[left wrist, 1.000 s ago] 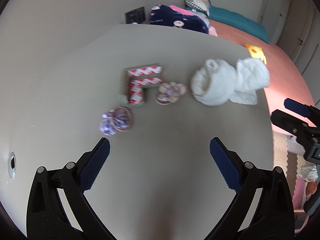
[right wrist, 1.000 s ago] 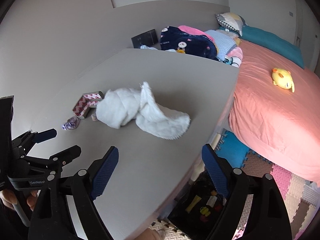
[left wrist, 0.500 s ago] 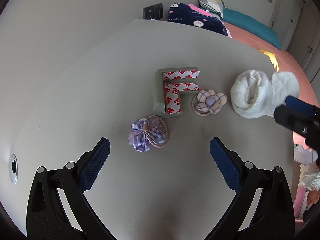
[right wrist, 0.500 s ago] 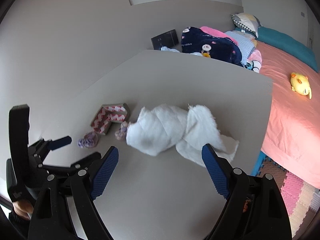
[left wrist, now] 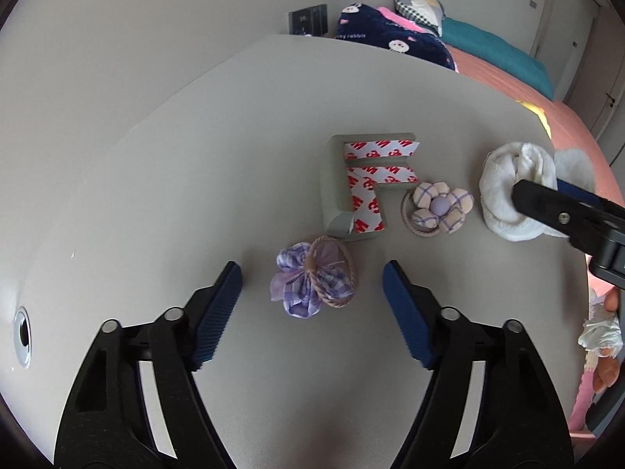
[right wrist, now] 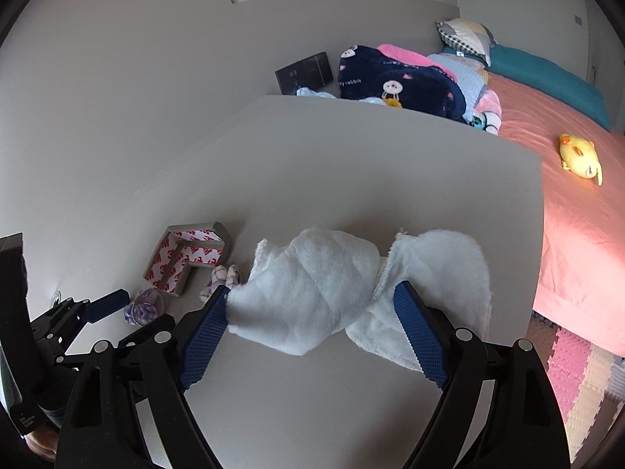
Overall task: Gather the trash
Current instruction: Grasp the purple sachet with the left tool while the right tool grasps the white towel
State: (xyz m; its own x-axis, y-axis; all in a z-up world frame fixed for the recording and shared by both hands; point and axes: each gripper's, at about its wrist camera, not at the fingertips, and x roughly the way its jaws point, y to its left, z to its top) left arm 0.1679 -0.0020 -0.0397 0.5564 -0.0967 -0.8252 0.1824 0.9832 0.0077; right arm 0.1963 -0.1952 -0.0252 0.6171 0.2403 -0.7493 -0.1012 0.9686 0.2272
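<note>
A purple plaid hair tie (left wrist: pixel 312 285) lies on the grey table (left wrist: pixel 195 156), right between the open fingers of my left gripper (left wrist: pixel 312 269). Behind it sit a grey foam corner guard with red-and-white tape (left wrist: pixel 363 183) and a pale flower hair tie (left wrist: pixel 439 209). A crumpled white towel (right wrist: pixel 332 289) lies on the table between the open fingers of my right gripper (right wrist: pixel 312 293); it also shows in the left wrist view (left wrist: pixel 515 183). Neither gripper holds anything.
The table's right edge (right wrist: pixel 541 234) borders a bed with a pink sheet (right wrist: pixel 578 179), a yellow plush toy (right wrist: pixel 580 154) and a navy blanket (right wrist: pixel 390 78). A cable hole (left wrist: pixel 21 336) sits at the table's left. Foam floor mats (right wrist: pixel 578 383) lie below.
Both grippers have moved forward. The left now straddles the purple hair tie and its fingers have narrowed. The right now straddles the white towel, also narrower.
</note>
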